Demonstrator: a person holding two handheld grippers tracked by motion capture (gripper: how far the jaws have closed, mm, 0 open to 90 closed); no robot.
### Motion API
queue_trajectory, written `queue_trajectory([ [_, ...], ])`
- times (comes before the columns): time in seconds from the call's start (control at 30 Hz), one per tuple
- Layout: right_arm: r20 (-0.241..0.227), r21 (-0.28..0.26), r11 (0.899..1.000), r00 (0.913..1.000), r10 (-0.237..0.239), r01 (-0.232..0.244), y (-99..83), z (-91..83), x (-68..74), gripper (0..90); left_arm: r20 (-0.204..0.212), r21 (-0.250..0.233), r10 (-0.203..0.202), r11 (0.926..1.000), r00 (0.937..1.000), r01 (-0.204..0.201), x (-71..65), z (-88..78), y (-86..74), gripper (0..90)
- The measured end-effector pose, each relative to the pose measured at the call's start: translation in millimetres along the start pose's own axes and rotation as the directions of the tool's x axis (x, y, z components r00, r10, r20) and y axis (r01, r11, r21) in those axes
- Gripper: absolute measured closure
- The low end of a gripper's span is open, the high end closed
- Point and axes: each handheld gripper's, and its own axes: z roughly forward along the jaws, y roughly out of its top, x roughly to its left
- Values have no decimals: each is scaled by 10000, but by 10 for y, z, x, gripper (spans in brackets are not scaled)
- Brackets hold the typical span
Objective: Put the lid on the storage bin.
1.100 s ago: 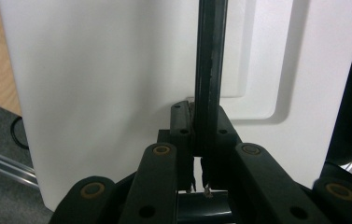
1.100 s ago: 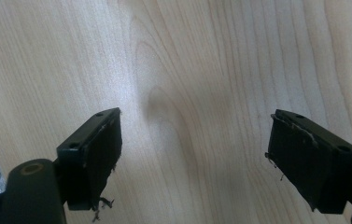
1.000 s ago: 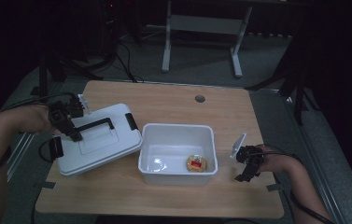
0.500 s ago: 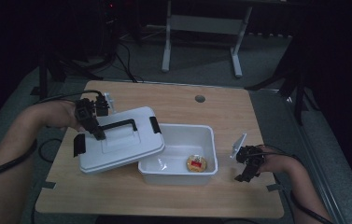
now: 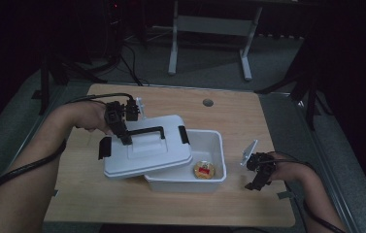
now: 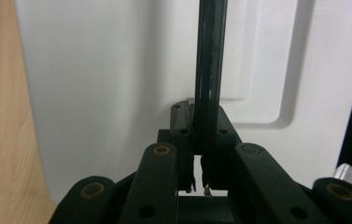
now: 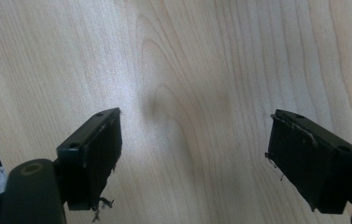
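Gripping the black handle (image 5: 144,132) of the white lid (image 5: 146,154) with left gripper (image 5: 124,140) clamped, lid tilted over the bin's (image 5: 209,145) left half; right gripper (image 5: 257,175) wide open, empty, right of bin.

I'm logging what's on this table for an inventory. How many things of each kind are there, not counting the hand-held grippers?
White lid with black handle: 1
White tub: 1
Small round yellow and red item inside the tub: 1
Total: 3
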Motion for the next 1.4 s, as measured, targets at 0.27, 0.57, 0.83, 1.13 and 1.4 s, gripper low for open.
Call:
queue_trajectory([
  [0.27,-59,-13,10000,9999,-95,95,24,8,19,174,123,15,622,9981,9980,-622,-50,26,310,835],
  [0.57,-31,9,9999,9999,-148,148,32,-6,13,174,238,197,1175,9928,9928,-1180,-97,57,627,834],
  [0.83,-62,31,9998,9998,-207,207,53,-5,20,174,334,343,1592,9865,9867,-1603,-133,114,871,835],
  [1.13,-71,-3,9997,9996,-263,263,77,3,27,174,426,329,1941,9801,9800,-1956,-142,233,1104,834],
  [1.4,-130,-60,9994,9993,-342,341,104,33,31,175,487,592,1713,9830,9840,-1741,-72,376,1127,834],
])
